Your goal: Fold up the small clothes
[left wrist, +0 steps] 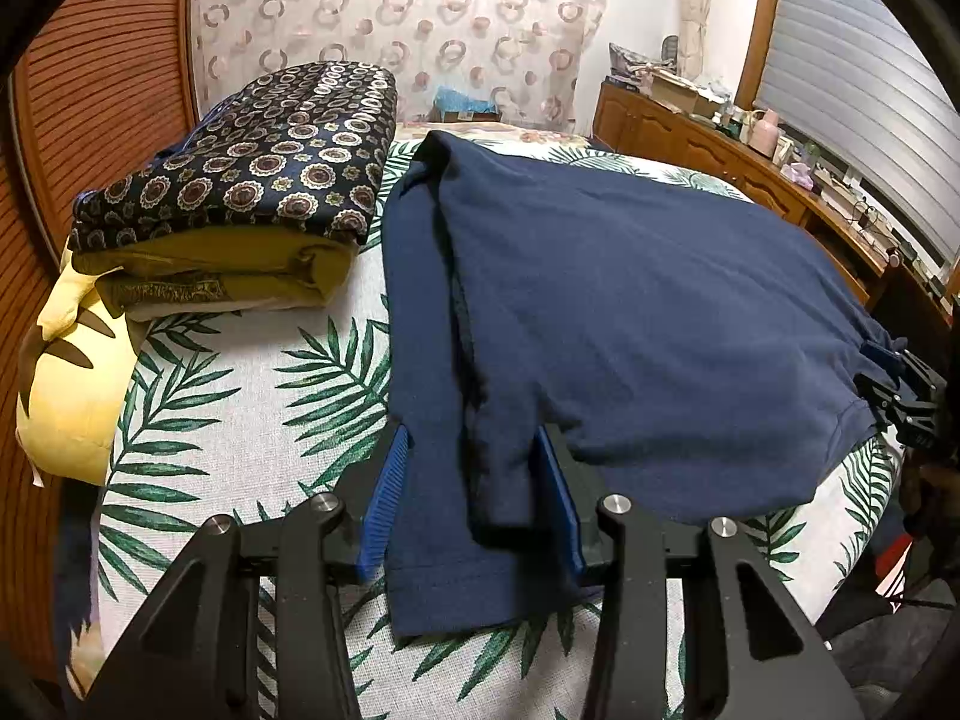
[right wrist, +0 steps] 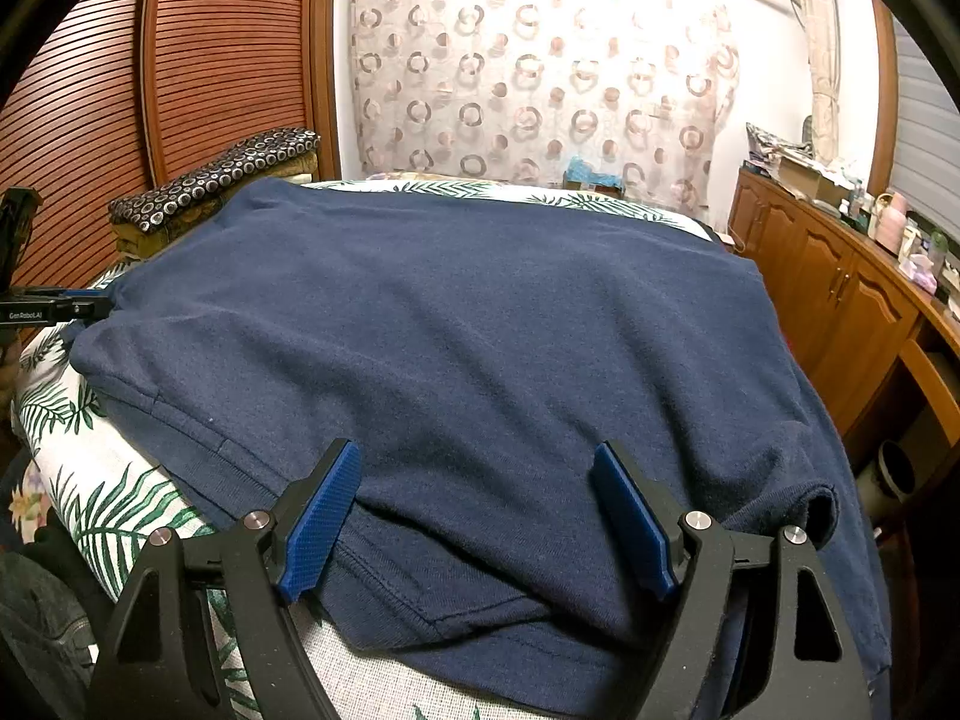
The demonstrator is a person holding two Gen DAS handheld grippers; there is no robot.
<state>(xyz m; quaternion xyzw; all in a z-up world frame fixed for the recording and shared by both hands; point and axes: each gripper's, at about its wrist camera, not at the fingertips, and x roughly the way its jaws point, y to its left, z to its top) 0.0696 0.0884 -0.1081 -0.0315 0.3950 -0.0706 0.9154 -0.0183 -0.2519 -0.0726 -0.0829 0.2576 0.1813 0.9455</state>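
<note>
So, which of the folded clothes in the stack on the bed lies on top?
The dark navy cloth with round medallion print lies on top; the mustard yellow folded piece sits directly under it.

Folded stack beside shirt

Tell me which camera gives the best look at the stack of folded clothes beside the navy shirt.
The left wrist view. There the folded stack sits close and large, showing the patterned top piece and the yellow layers beneath it. The right wrist view shows the stack only small and far off at the left, partly hidden behind the navy shirt.
</note>
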